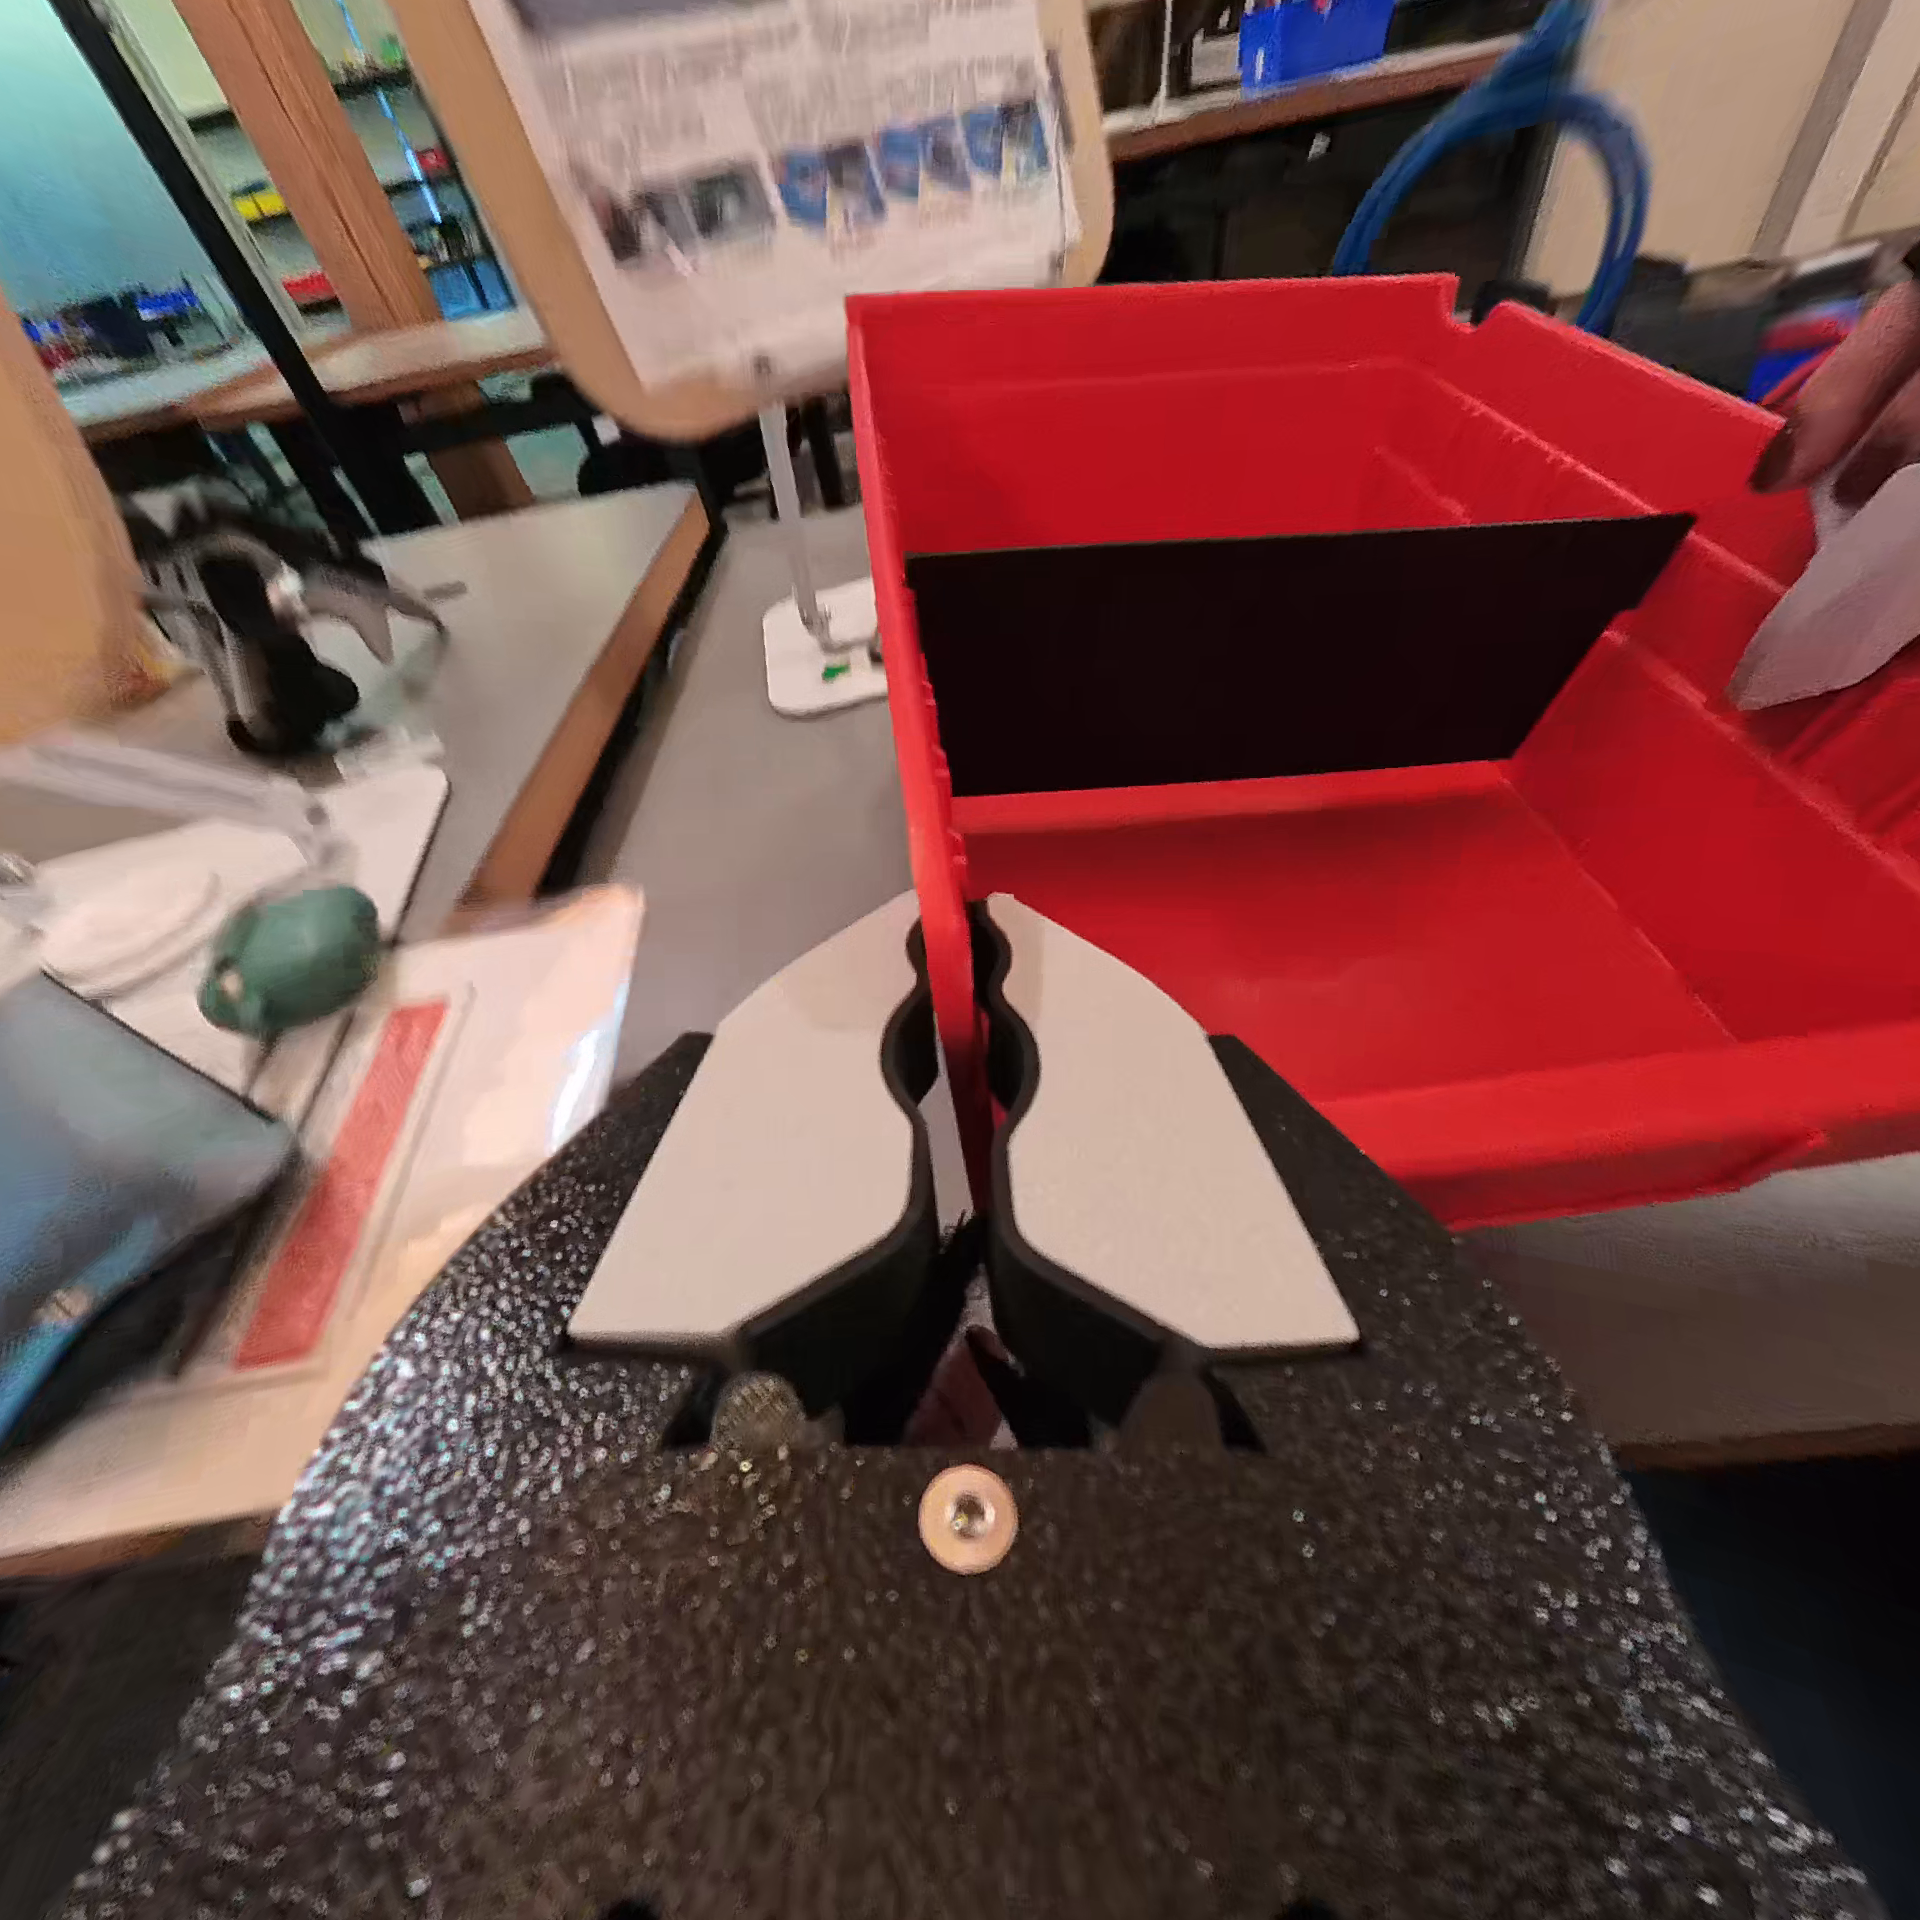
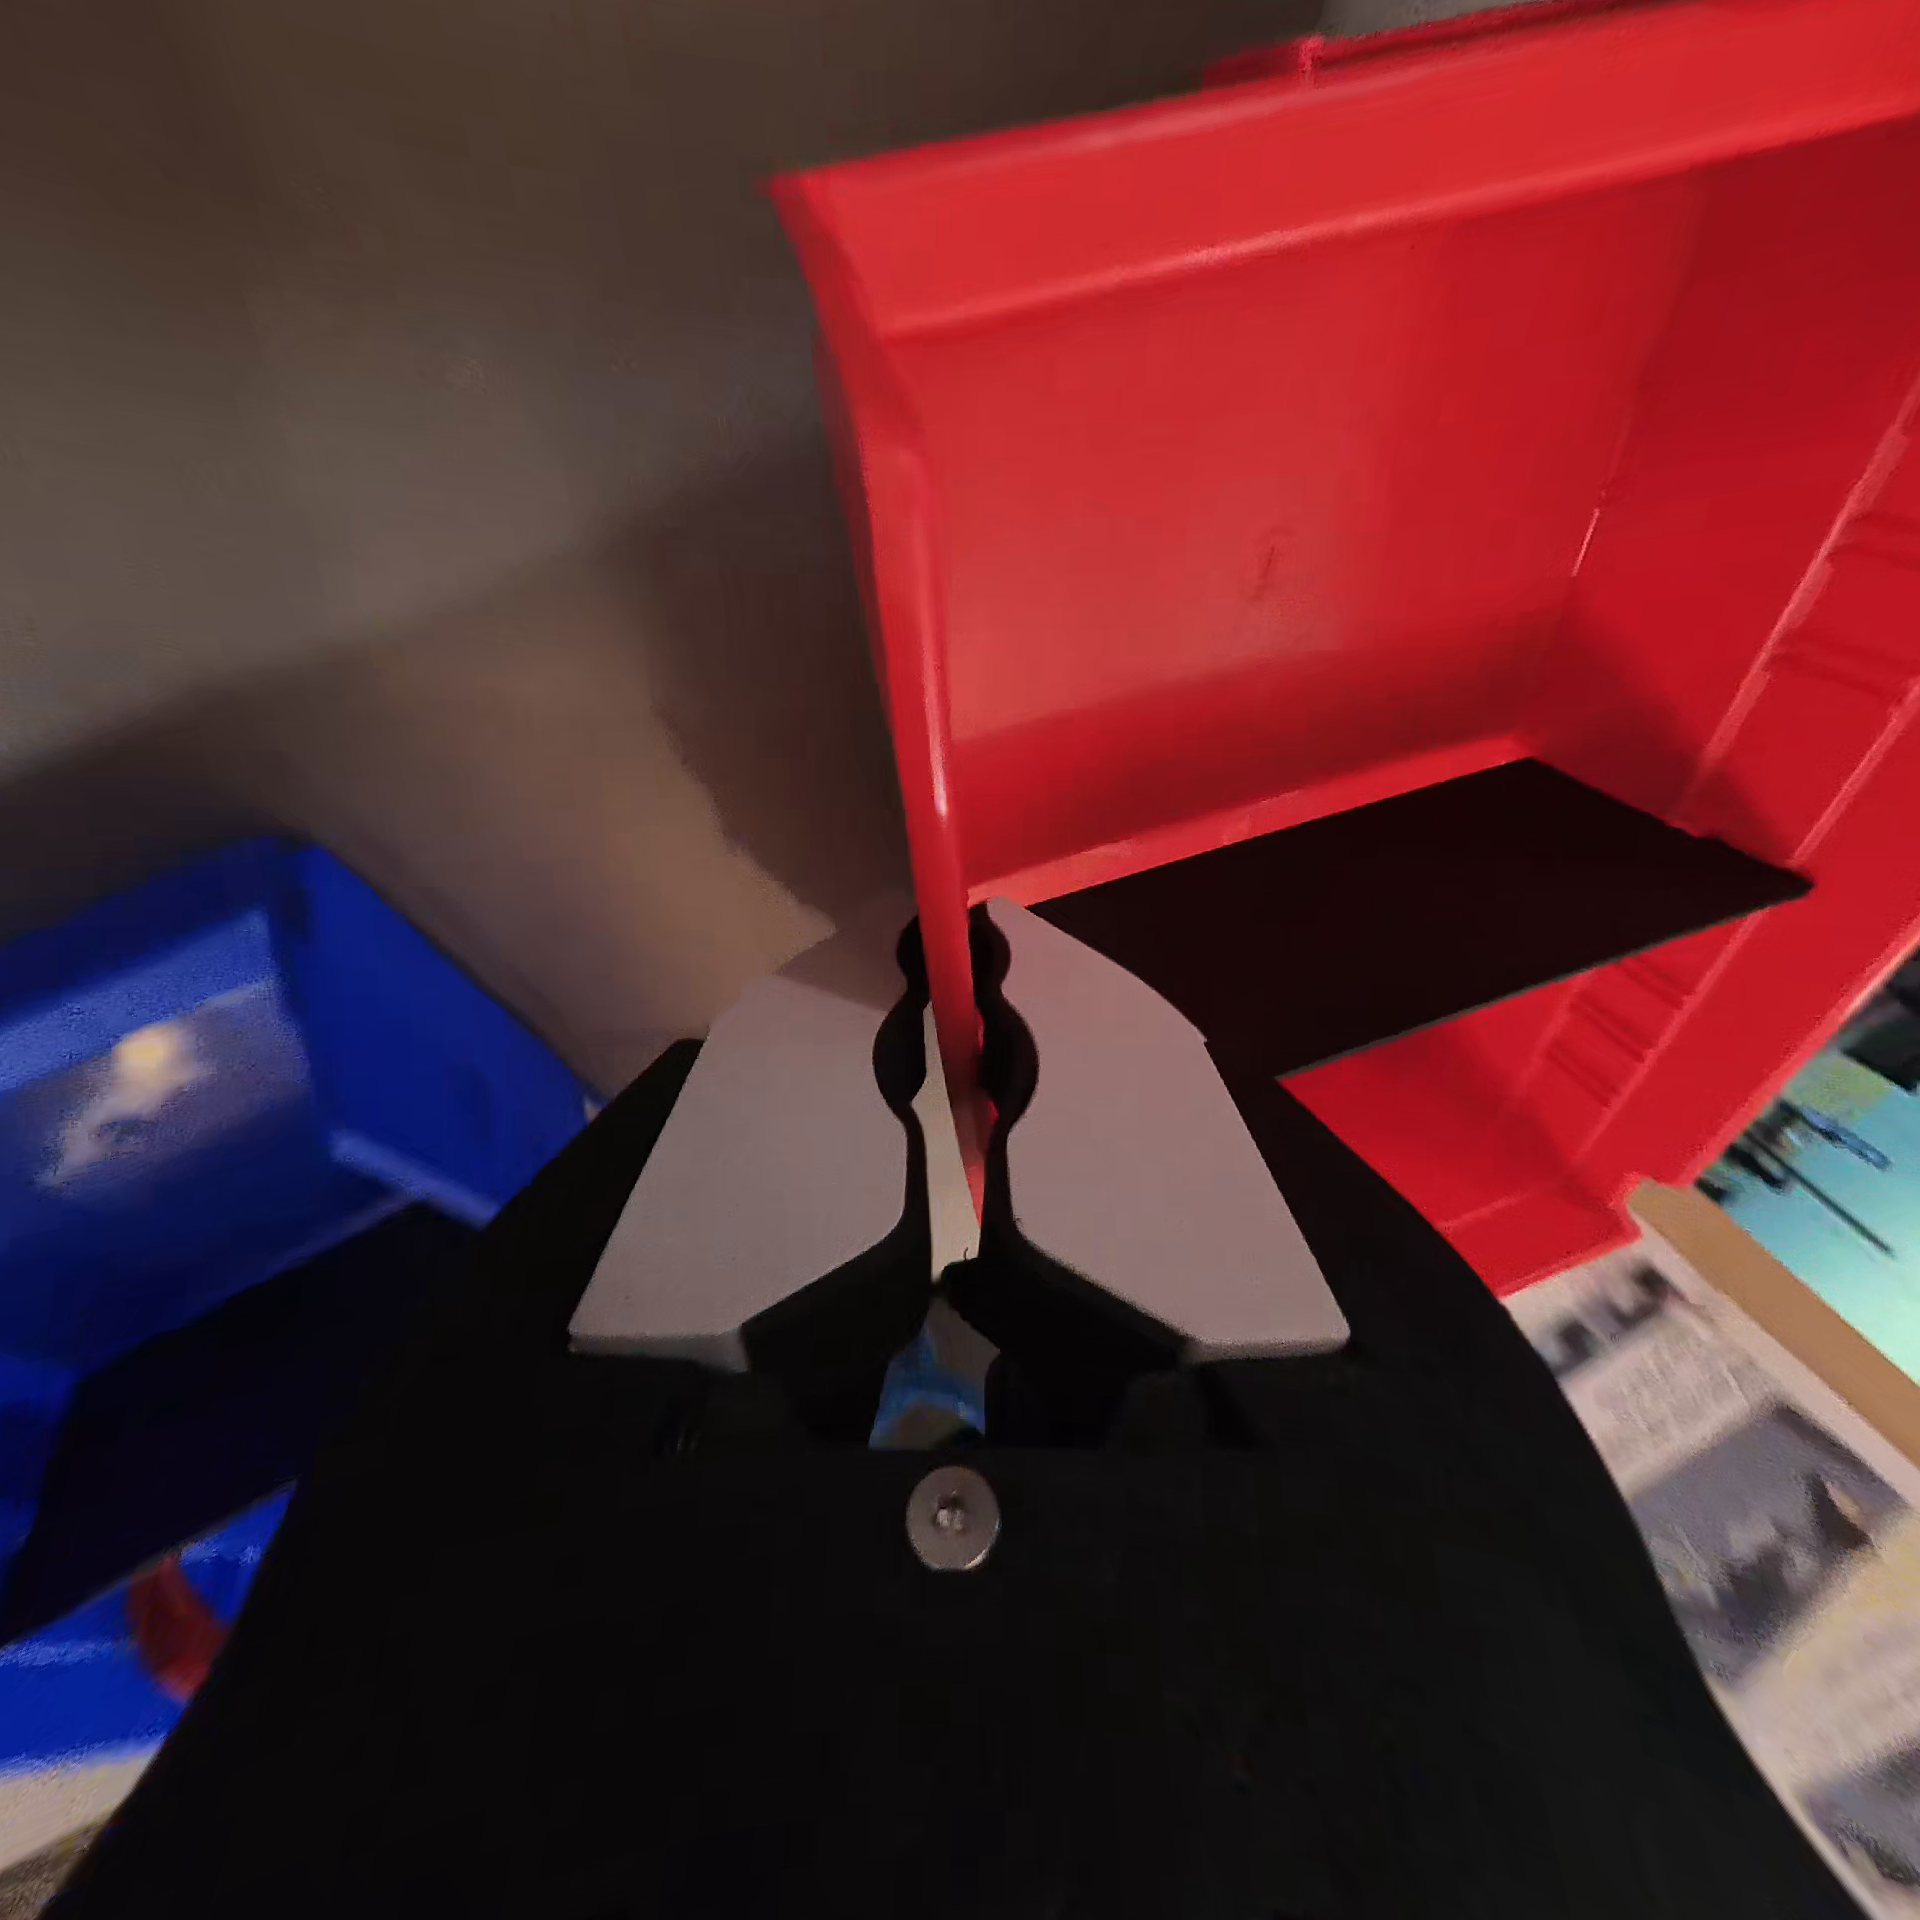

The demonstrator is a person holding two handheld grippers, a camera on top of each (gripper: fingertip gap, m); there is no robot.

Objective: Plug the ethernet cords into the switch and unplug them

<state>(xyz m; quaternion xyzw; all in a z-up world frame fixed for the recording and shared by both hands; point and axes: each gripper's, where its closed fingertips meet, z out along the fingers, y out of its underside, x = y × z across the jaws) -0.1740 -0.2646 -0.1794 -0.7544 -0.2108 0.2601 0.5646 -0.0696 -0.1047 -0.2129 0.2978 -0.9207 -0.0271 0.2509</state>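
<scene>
A red plastic bin (image 1: 1351, 935) with a black divider panel (image 1: 1247, 665) across its inside fills the right of the left wrist view. My left gripper (image 1: 951, 925) is shut on the bin's left side wall, one finger outside and one inside. In the right wrist view the same red bin (image 2: 1299, 540) shows with the black divider (image 2: 1403, 914). My right gripper (image 2: 948, 920) is shut on the opposite side wall. The right gripper's finger (image 1: 1829, 613) shows at the bin's far wall in the left wrist view, held by a hand (image 1: 1849, 416).
A grey table (image 1: 748, 790) lies under the bin, with a white stand base (image 1: 821, 655), papers and a green object (image 1: 291, 966) at the left. A blue bin (image 2: 208, 1091) sits left in the right wrist view. A poster board (image 1: 790, 156) and blue cables (image 1: 1507, 156) stand behind.
</scene>
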